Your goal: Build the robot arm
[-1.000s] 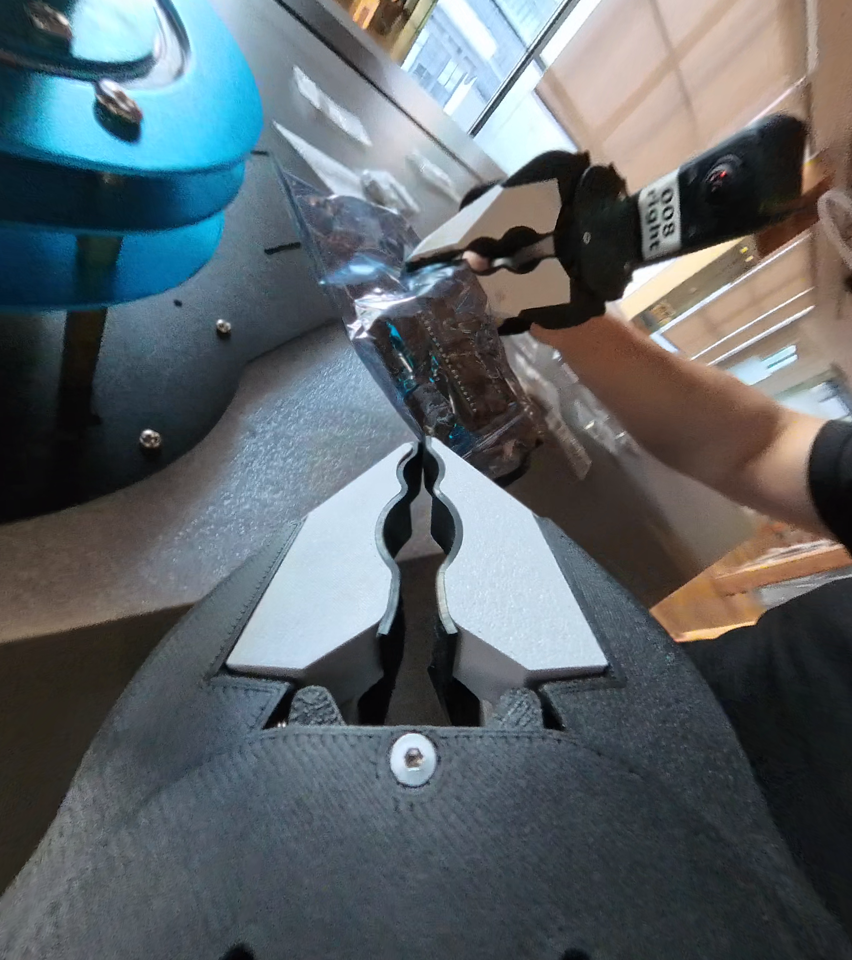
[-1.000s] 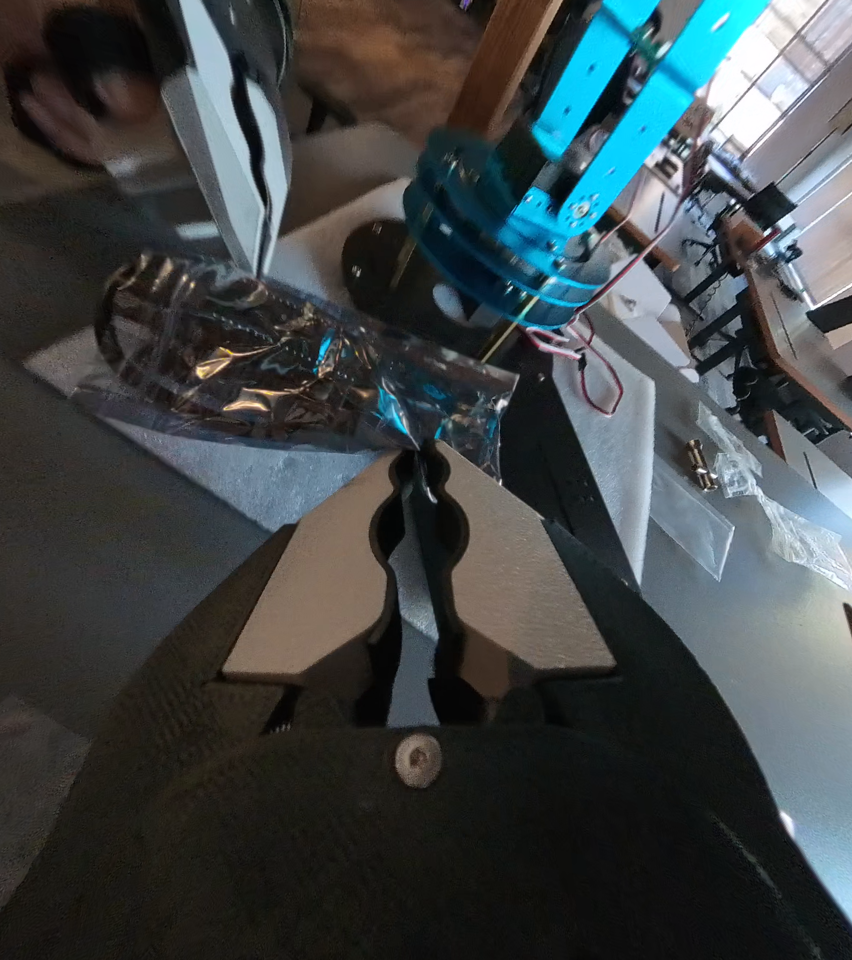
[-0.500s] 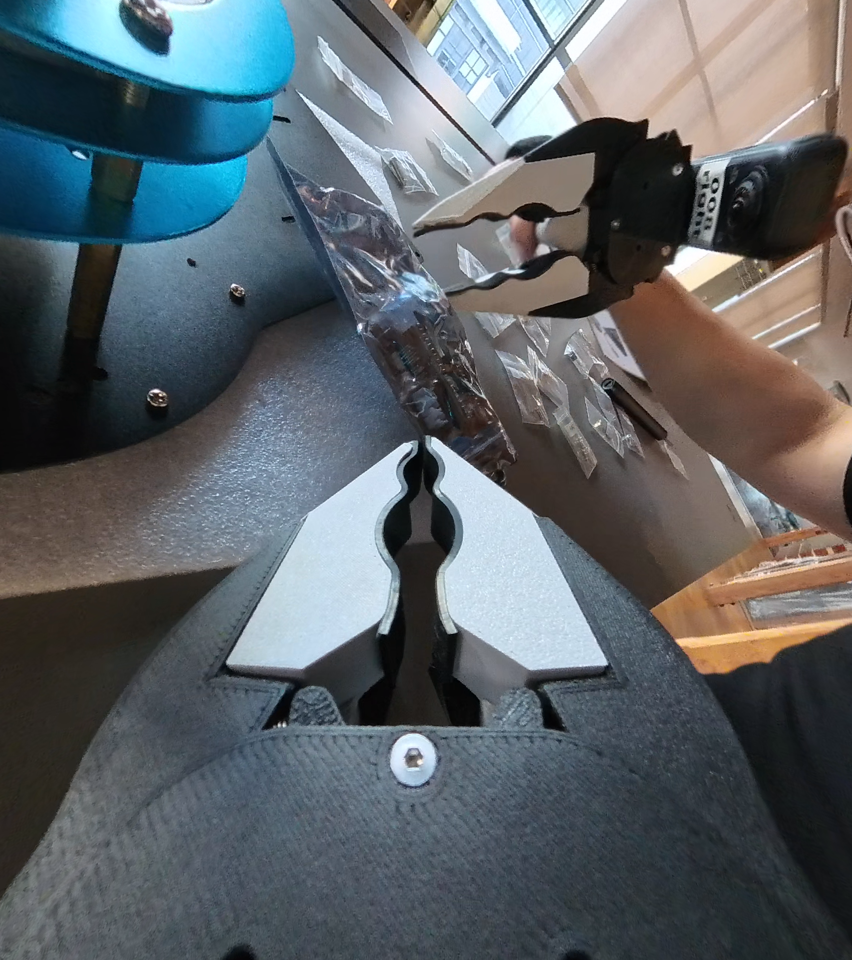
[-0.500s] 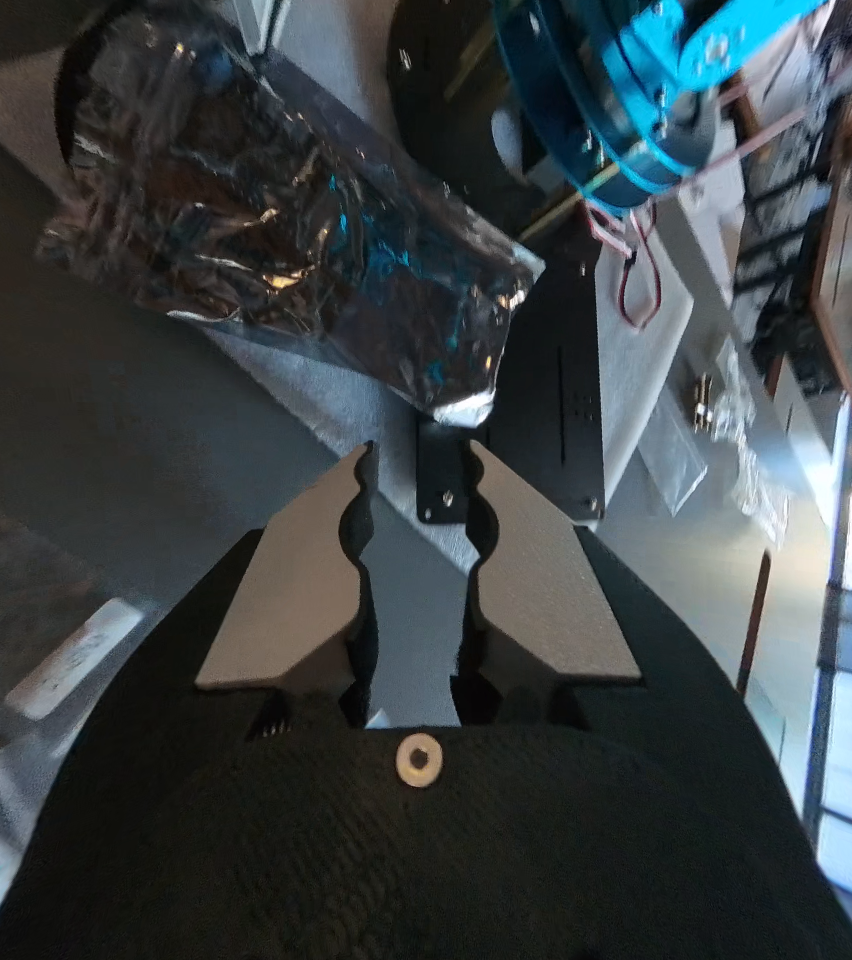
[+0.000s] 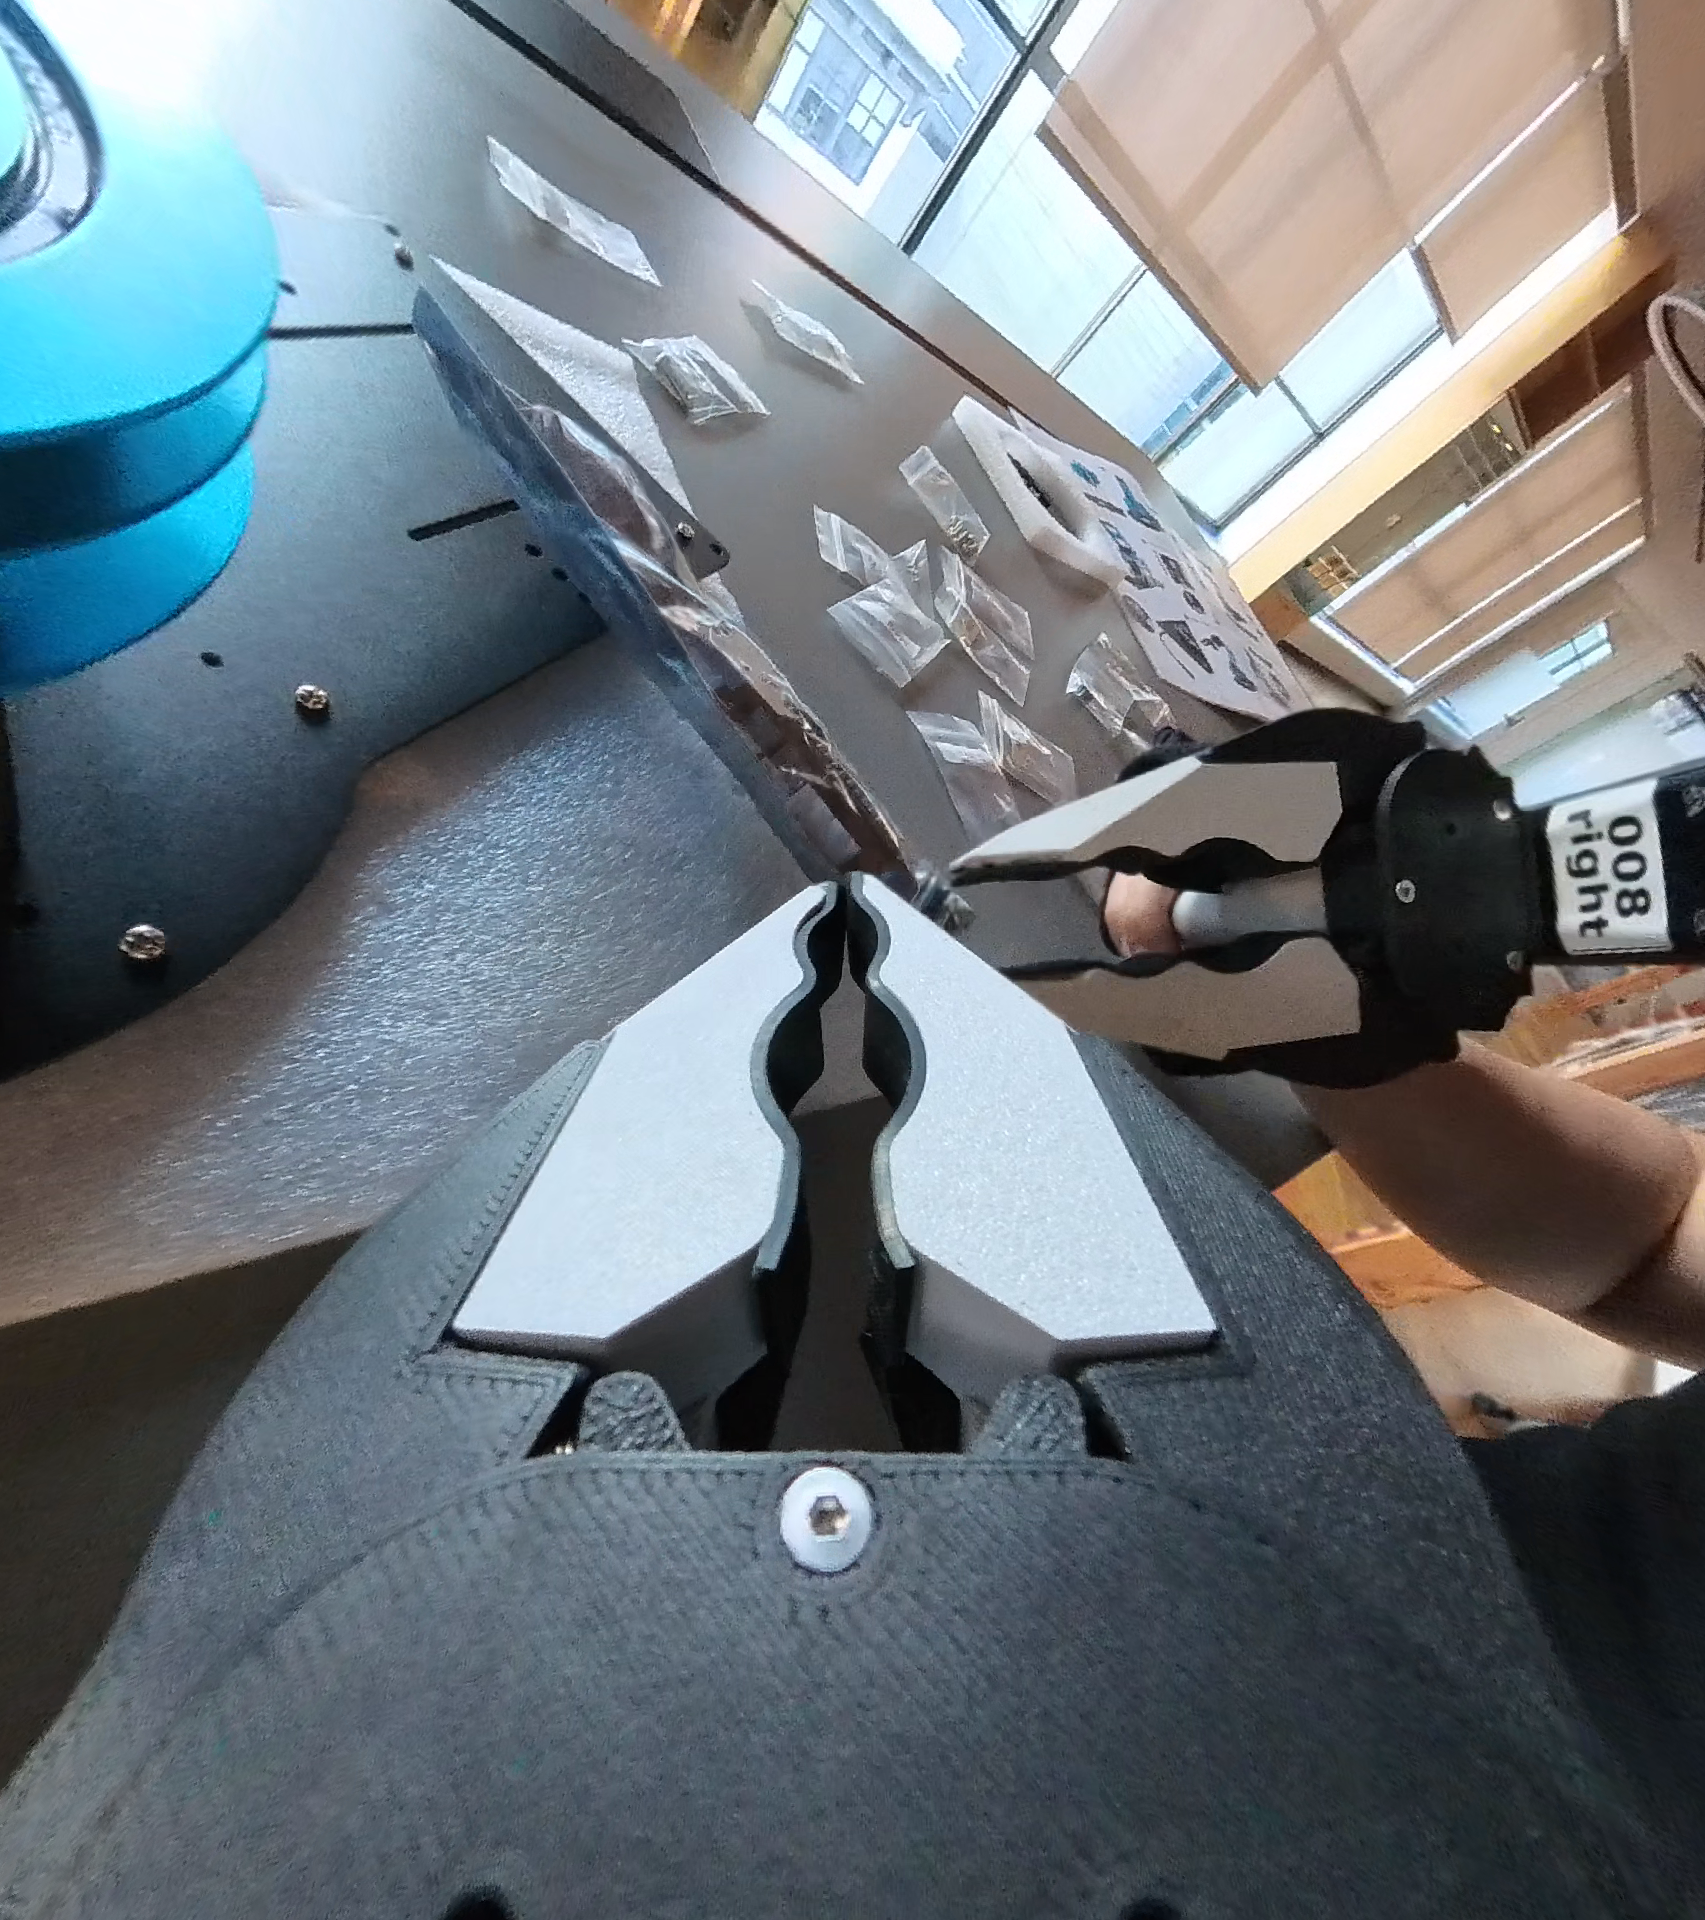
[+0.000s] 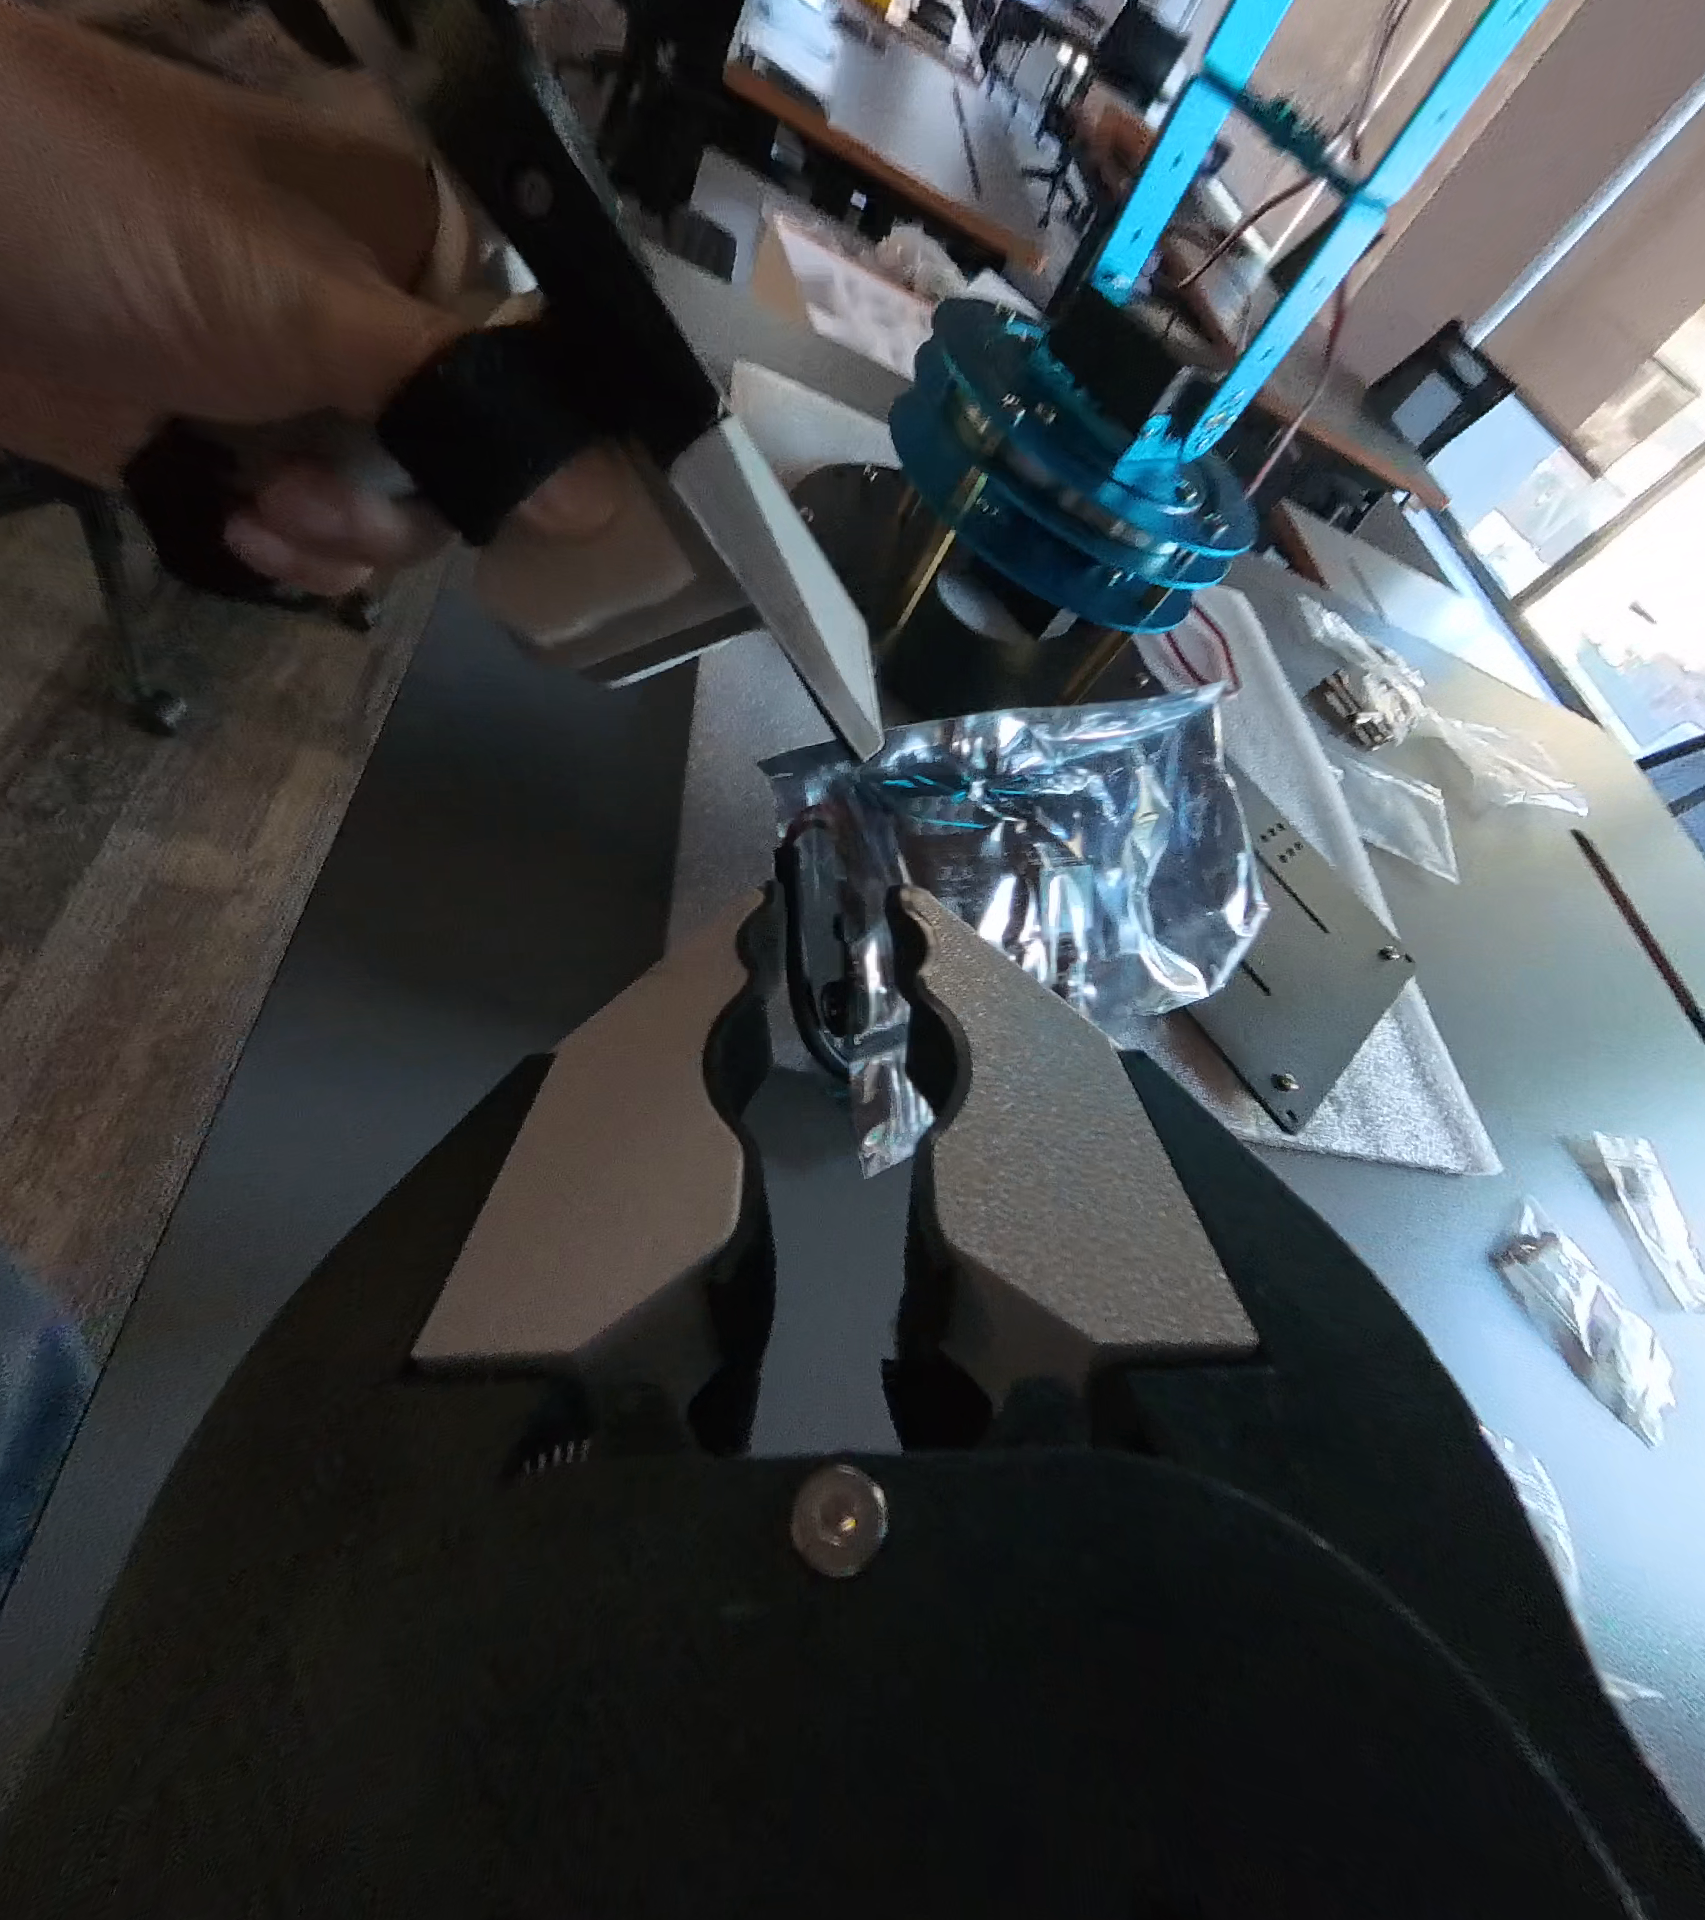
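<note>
We have the left gripper (image 5: pixel 846 902) pinched tight on the edge of a shiny silver bag (image 5: pixel 682 644), fingertips meeting with only the film between them. The bag stretches away from those tips, seen nearly edge-on, up off the grey foam pad (image 5: pixel 474 831) beneath it. Our right gripper (image 6: pixel 835 906) comes in at the bag's near corner with its jaws partly parted; a crumpled fold of the bag (image 6: pixel 1035 862) and a dark cable inside it sit between the two fingers, but we cannot tell whether the pads actually press on it. From the left wrist view, the right gripper (image 5: pixel 973 930) reaches in from the right side, its upper fingertip right at the bag's end, just beside the left tips. Beyond the left gripper's left side stands a blue disc-shaped turntable base (image 5: pixel 79 416) on a dark plate. Ahead of the right gripper, behind the bag, the same blue base (image 6: pixel 1066 478) carries blue struts upward. To the right of both claws, small clear packets (image 5: pixel 973 623) lie scattered on the grey table (image 5: pixel 827 343), and a flat grey metal plate (image 6: pixel 1295 997) rests under the bag's far side.
</note>
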Demonstrator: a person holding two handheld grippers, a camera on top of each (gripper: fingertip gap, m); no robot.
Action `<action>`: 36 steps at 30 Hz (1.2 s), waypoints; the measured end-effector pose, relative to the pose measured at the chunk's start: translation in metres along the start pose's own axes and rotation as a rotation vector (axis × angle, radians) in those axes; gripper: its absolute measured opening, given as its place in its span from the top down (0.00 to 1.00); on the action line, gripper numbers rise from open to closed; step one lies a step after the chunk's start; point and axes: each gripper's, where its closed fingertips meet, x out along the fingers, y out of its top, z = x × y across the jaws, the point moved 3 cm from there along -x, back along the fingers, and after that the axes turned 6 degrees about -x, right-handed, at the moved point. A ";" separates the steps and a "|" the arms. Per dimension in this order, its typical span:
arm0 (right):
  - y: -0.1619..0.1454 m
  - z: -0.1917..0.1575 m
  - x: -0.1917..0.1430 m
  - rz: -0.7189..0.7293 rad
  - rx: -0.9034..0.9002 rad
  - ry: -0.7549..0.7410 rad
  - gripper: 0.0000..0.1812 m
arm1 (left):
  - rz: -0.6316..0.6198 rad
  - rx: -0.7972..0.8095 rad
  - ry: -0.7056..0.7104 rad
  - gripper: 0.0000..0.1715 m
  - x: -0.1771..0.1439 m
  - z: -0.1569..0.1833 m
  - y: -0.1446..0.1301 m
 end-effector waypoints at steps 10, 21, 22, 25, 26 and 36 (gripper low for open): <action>-0.006 0.009 -0.006 0.001 -0.103 -0.059 0.91 | -0.030 0.039 0.098 1.00 0.002 0.015 -0.002; -0.003 0.001 -0.004 -0.050 -0.269 -0.083 0.91 | -0.050 0.008 0.044 1.00 0.002 0.014 0.000; -0.003 0.002 -0.004 -0.059 -0.293 -0.101 0.91 | -0.046 0.005 0.029 1.00 0.003 0.014 0.001; -0.004 -0.002 -0.004 -0.095 -0.367 -0.105 0.93 | -0.033 -0.004 -0.009 1.00 0.003 0.013 0.002; -0.005 -0.002 -0.005 -0.099 -0.368 -0.117 0.93 | -0.030 -0.024 -0.030 1.00 0.003 0.012 0.003; -0.009 0.006 -0.006 -0.074 -0.225 -0.104 0.90 | 0.001 -0.071 -0.046 1.00 0.006 0.019 0.006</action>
